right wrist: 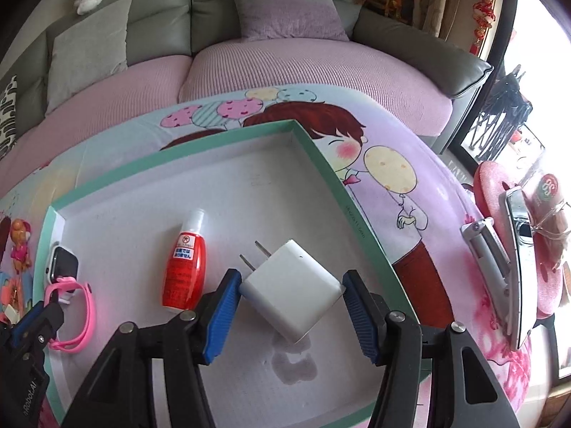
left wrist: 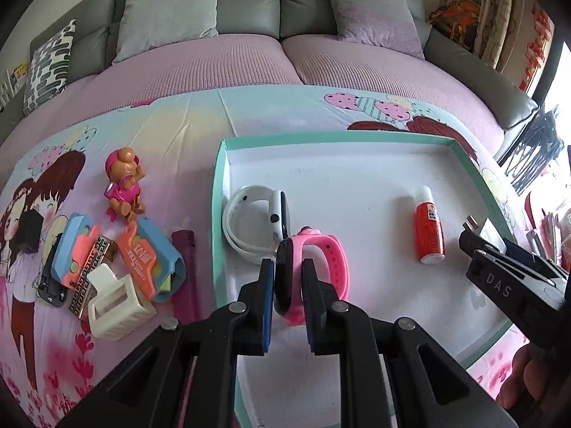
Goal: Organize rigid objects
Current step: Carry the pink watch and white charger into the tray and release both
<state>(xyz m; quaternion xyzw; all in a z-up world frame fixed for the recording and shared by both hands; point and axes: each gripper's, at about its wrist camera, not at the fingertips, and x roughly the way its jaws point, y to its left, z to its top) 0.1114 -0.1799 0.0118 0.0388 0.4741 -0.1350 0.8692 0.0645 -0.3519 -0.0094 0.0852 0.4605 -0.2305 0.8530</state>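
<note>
Two hand-held grippers over a green-rimmed tray (right wrist: 323, 157), each clamped on one object.

Left gripper (left wrist: 288, 278): jaws narrow, pads pressed on the dark face of the pink watch (left wrist: 310, 271), held above the tray's near left part, just beside the white watch (left wrist: 249, 224) lying on the tray floor; right gripper (right wrist: 289, 292): jaws half wide, blue pads against opposite corners of the white charger (right wrist: 292, 289), prongs pointing away; red bottle (right wrist: 185, 267) lies on the tray between the grippers; toy dog (left wrist: 125, 185) and clips (left wrist: 107, 264) lie on the cloth left of the tray.
</note>
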